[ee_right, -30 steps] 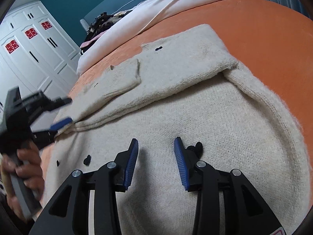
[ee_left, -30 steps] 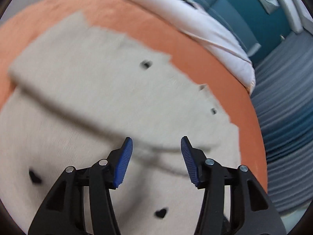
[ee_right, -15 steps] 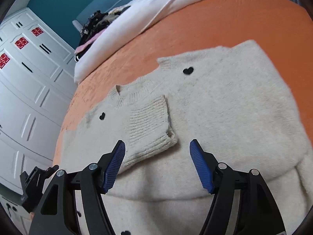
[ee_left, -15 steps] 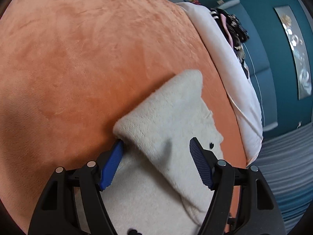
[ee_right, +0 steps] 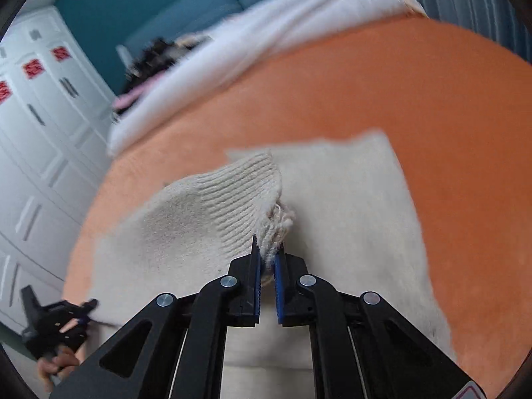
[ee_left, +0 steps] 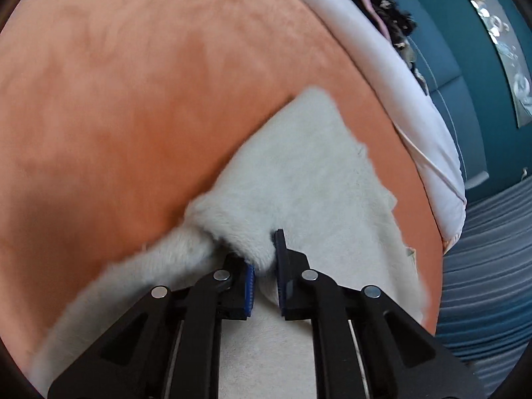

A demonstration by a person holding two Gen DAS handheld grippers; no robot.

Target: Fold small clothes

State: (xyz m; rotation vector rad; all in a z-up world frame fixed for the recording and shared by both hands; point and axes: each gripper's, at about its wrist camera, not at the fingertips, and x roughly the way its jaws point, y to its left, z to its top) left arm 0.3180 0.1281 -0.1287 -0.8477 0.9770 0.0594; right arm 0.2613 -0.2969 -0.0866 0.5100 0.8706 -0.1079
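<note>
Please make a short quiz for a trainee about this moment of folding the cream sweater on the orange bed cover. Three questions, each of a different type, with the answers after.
1. True or false: the right gripper is shut on the ribbed cuff of the sweater.
2. Multiple choice: what does the left gripper pinch? A) the white pillow; B) a folded edge of the sweater; C) nothing.
3. Fill the gap: the sweater lies on the ______ bed cover.

Key
1. True: the cuff is gathered between the closed pads.
2. B: the jaws have just closed, with fluffy knit bunched between them.
3. Orange.
</note>
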